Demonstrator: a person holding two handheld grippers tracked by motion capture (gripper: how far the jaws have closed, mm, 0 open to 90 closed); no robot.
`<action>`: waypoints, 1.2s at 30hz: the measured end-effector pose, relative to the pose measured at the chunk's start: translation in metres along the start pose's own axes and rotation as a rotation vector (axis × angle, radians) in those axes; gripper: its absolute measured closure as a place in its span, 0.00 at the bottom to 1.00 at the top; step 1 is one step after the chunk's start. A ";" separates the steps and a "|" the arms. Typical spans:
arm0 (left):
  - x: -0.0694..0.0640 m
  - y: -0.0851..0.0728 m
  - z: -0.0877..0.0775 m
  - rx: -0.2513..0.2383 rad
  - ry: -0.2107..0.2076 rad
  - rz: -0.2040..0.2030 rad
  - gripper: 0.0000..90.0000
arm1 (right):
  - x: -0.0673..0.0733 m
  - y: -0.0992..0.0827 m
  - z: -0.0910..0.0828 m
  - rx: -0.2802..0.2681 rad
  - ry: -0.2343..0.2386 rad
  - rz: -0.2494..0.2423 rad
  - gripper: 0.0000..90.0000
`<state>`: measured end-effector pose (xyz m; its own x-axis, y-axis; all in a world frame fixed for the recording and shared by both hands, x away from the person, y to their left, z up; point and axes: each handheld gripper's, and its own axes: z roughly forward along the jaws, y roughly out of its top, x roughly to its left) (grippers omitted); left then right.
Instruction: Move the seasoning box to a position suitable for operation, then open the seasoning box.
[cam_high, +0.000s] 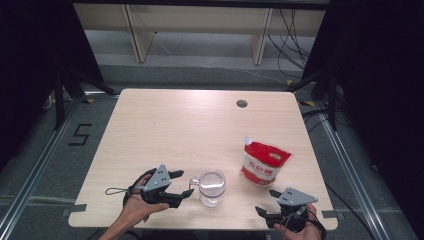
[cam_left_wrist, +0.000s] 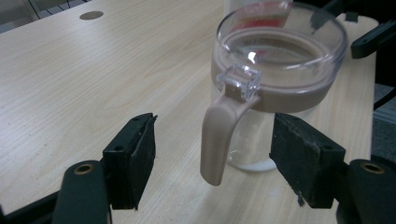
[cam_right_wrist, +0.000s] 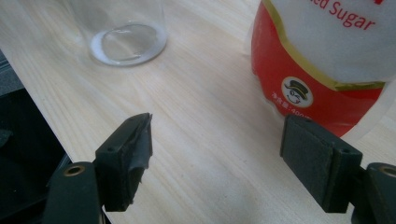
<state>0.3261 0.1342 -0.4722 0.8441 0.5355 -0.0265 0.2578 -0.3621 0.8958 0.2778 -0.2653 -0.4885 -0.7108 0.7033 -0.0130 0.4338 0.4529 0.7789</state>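
Glass jug stands near the worktop's front edge; your left claw gapes around its handle, gripping nothing, ready to close.

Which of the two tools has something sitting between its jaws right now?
The left tool: the tan handle of the clear glass jug hangs between its open jaws, untouched. The right tool has bare table between its jaws.
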 end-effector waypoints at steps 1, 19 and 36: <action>0.000 0.001 -0.001 0.005 0.001 -0.011 0.35 | 0.000 0.000 -0.001 -0.001 -0.004 0.004 0.29; -0.001 0.022 -0.015 -0.050 0.022 -0.052 0.70 | 0.002 -0.001 0.000 -0.011 -0.015 -0.028 0.30; -0.011 0.033 -0.004 -0.063 0.020 -0.024 0.99 | 0.003 0.000 0.001 -0.020 0.003 -0.010 0.29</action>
<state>0.3239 0.1195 -0.4402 0.8282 0.5590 -0.0398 0.2471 -0.3006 0.9212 0.2762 -0.2622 -0.4889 -0.7167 0.6971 -0.0195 0.4153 0.4492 0.7911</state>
